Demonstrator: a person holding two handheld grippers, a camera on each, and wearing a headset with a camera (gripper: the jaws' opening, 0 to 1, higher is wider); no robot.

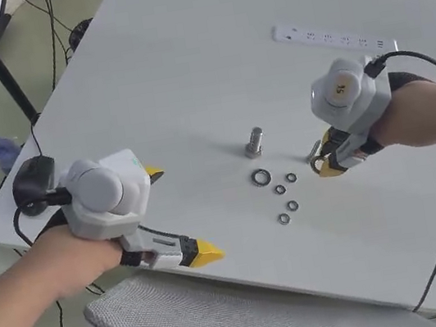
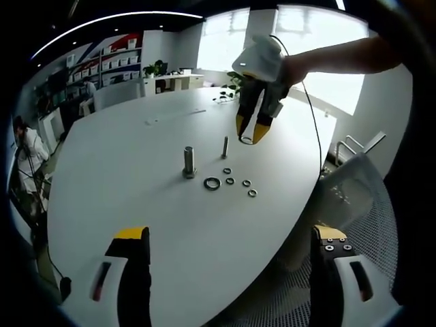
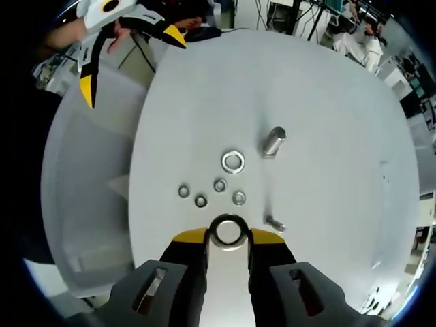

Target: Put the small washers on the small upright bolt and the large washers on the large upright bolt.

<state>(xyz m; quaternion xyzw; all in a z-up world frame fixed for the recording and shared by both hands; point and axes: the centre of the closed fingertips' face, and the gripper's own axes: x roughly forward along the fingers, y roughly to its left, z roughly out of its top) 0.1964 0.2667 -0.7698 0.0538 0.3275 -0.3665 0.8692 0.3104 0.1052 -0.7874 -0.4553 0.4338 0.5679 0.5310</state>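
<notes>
L gripper [image 1: 183, 213] at near table [image 1: 186, 69] edge, jaws spread wide, empty. Then four small washers [image 1: 280, 190] and loose large washer [image 1: 261, 177] lying flat. Beyond: large bolt [image 1: 254, 143], small bolt [image 2: 225, 146], both upright. R gripper [image 3: 228, 235] near small bolt, pinching held large washer [image 3: 228, 230].

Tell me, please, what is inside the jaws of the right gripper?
One large washer is clamped by its rim in the right gripper. Through its hole the white table shows. The washer and the yellow tips cover the table right beneath them.
</notes>
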